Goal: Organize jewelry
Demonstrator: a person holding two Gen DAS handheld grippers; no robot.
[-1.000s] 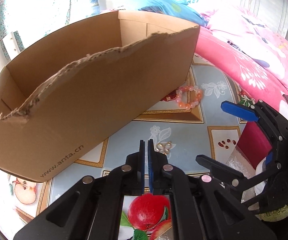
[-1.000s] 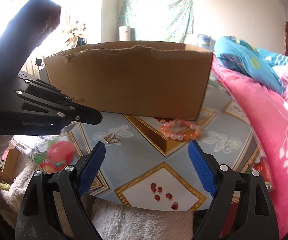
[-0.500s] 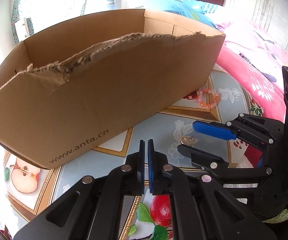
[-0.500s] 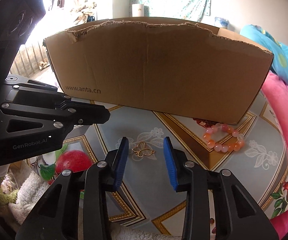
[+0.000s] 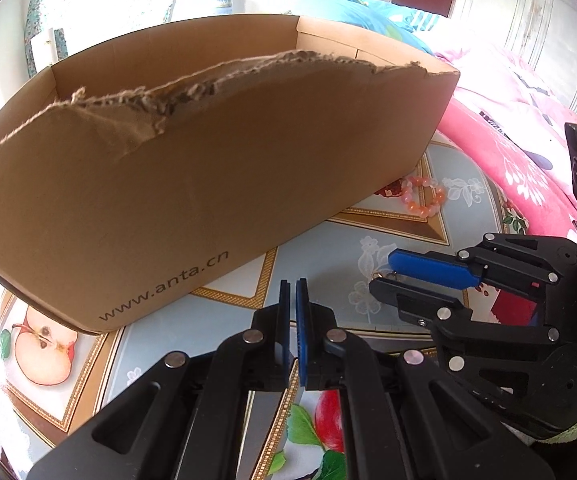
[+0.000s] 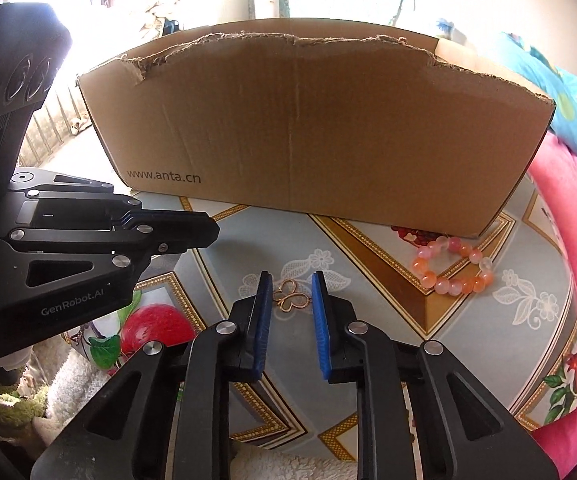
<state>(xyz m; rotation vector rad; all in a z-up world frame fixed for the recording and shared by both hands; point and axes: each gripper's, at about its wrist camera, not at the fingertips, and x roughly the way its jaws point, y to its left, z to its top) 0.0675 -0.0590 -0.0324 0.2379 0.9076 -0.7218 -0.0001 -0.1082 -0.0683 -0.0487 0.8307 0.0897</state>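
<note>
A small gold butterfly ornament [image 6: 291, 298] lies flat on the patterned tablecloth [image 6: 368, 320]. My right gripper [image 6: 291, 280] straddles it, and its blue pads are closing in from both sides with thin gaps still showing. In the left wrist view the right gripper [image 5: 382, 274] comes in from the right, low over the cloth. My left gripper [image 5: 292, 284] is shut with nothing in it and hovers just left of the right one. An orange and pink bead bracelet [image 6: 428, 278] [image 5: 422, 211] lies by the right corner of the cardboard box [image 6: 308, 128] [image 5: 208, 180].
The open box with a torn top edge stands close behind both grippers. A pink quilt [image 6: 568, 208] borders the table on the right. A white fluffy cloth [image 6: 68, 372] lies at the near left edge. The left gripper's black body [image 6: 88, 240] fills the left of the right wrist view.
My right gripper has swung left from near the bracelet to the butterfly, and its jaws have narrowed from wide apart to a slim gap. The left gripper stayed shut and drifted slightly.
</note>
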